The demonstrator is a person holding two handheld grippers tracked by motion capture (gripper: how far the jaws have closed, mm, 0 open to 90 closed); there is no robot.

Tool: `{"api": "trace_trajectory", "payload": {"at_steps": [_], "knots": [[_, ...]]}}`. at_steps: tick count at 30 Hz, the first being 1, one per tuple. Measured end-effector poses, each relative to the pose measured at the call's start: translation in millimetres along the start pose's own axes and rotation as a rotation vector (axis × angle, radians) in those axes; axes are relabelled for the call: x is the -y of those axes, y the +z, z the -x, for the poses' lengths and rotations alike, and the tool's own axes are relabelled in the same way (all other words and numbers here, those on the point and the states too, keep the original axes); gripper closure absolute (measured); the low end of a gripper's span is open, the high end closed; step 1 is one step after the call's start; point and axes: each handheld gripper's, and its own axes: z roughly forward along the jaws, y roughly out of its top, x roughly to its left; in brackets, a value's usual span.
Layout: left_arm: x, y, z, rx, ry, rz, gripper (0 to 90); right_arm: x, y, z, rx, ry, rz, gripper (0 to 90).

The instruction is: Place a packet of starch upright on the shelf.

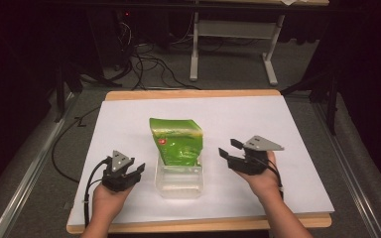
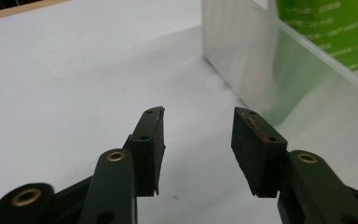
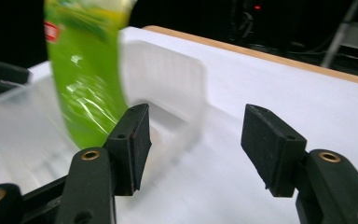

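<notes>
Tub, clear plastic, near front of white table, between two grippers. Green bag standing in tub, leaning away toward far side, top well above rim. Left gripper held low in left hand, just beside tub's left wall, jaws apart and empty, pointing toward tub. In left gripper view, tub wall close ahead at right, green showing through it. Right gripper in right hand, near tub's right side, raised a little, jaws wide and empty. In right gripper view, bag blurred, upright in tub beyond left jaw.
</notes>
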Motion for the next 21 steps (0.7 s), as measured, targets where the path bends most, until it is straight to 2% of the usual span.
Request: {"api": "trace_trajectory", "payload": {"at_steps": [1,3,4,5,7,8,9,10,11,13,15,18,21], "knots": [[0.3,-1.9,-3.3,-0.004,-0.007,0.004,54.4,0.0,0.0,0.0,0.0,0.0,0.0,41.8],[0.9,-6.2,-10.3,-0.013,-0.021,0.008,53.3,12.7,-16.5,15.2,0.034,0.019,0.011,41.3],[3.6,-9.5,-16.0,-0.014,-0.035,0.004,52.1,26.1,-29.1,26.2,0.063,0.046,0.014,41.0],[3.6,-9.5,-16.0,-0.014,-0.035,0.004,51.4,26.1,-29.1,26.2,0.063,0.046,0.014,41.0],[11.2,-8.7,-19.5,-0.021,-0.026,-0.031,50.7,38.9,-38.2,35.3,0.078,0.074,-0.012,40.7],[19.6,-5.5,-18.9,-0.021,-0.016,-0.07,50.4,45.2,-42.0,39.0,0.092,0.071,-0.022,40.8],[19.6,-5.5,-18.9,-0.021,-0.016,-0.07,50.2,45.6,-41.9,39.6,0.097,0.072,-0.023,40.7],[21.8,-3.1,-18.6,0.003,-0.034,-0.094,50.2,45.6,-41.9,39.6,0.097,0.072,-0.023,40.7],[21.9,-1.3,-17.9,0.021,-0.057,-0.094,49.4,43.7,-39.6,39.5,0.095,0.075,-0.012,40.3],[18.3,-1.4,-14.1,0.035,-0.083,-0.058,48.5,41.8,-37.4,37.7,0.1,0.06,-0.011,40.3],[14.5,-1.8,-8.4,0.032,-0.076,-0.035,48.2,41.2,-36.8,37.0,0.103,0.051,-0.014,40.3],[13.8,-1.1,-2.4,0.018,-0.03,-0.044,47.6,41.4,-37.4,37.7,0.111,0.044,-0.016,40.7],[15.1,-0.4,-5.2,0.02,-0.042,-0.055,47.5,42.9,-38.4,42.9,0.117,0.071,-0.014,40.6]]}}
